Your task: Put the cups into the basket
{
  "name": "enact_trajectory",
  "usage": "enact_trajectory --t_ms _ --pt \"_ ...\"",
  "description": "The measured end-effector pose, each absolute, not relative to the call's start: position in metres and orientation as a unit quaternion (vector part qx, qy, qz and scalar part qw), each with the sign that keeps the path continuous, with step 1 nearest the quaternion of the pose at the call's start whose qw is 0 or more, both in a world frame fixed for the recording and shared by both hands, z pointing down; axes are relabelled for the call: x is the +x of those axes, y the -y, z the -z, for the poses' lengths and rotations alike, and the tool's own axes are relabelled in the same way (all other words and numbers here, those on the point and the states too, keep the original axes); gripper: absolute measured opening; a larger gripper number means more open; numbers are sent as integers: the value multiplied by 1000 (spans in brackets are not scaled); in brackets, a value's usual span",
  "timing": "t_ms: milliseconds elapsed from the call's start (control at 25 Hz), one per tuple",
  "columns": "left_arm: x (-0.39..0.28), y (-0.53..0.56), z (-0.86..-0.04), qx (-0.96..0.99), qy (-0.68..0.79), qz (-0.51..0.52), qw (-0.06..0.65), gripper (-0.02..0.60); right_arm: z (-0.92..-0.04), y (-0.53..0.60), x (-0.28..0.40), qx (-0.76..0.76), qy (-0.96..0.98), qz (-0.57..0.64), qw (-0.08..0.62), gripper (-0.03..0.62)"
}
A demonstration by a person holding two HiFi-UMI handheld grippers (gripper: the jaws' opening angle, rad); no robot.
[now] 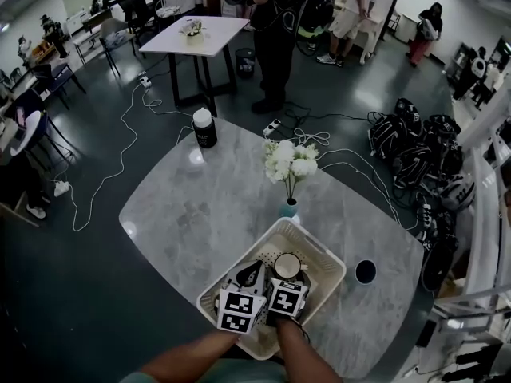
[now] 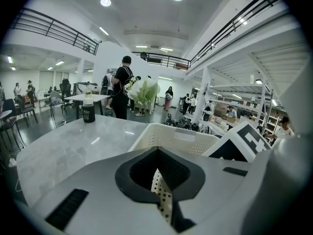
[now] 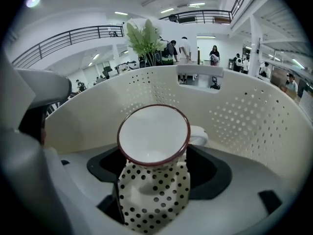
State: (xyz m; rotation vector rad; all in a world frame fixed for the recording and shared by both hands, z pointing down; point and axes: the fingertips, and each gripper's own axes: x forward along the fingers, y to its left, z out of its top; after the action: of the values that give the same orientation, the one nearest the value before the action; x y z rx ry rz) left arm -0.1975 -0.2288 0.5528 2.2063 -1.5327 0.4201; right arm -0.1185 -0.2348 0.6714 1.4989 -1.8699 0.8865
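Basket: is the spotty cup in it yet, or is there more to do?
Nearly done. The spotty cup is already down between the basket walls. The right hand-held gripper is shut on it, so letting go is left. The left hand-held gripper has its jaws nearly together, only a dotted sliver showing between. No other spotty cup shows on the table.

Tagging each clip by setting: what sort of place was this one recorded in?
Probably a big open workshop or lab hall rather than a home. It has a black-railed upper gallery, white metal storage racks, and long white power cables trailing across the dark polished floor.
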Motion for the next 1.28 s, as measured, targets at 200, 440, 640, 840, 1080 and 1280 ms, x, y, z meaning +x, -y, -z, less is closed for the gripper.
enact_trajectory --t_ms 200,440,640,840,1080,1280 --pt "-198 224 -546 792 555 -144 211 6 -667 231 -114 559 693 -351 288 360" --pt "-201 215 -538 791 559 -139 207 6 -642 214 -125 551 706 -359 264 360" --pt "-203 205 -521 788 567 -128 203 6 -613 199 -135 540 726 -350 242 360" --pt "-196 190 -510 791 567 -125 194 6 -584 189 -126 538 745 -329 217 360" --pt "-179 171 -495 801 558 -117 183 6 -542 179 -113 534 770 -301 176 359" --pt "-158 160 -479 810 550 -110 171 6 -520 165 -74 556 772 -258 167 183"
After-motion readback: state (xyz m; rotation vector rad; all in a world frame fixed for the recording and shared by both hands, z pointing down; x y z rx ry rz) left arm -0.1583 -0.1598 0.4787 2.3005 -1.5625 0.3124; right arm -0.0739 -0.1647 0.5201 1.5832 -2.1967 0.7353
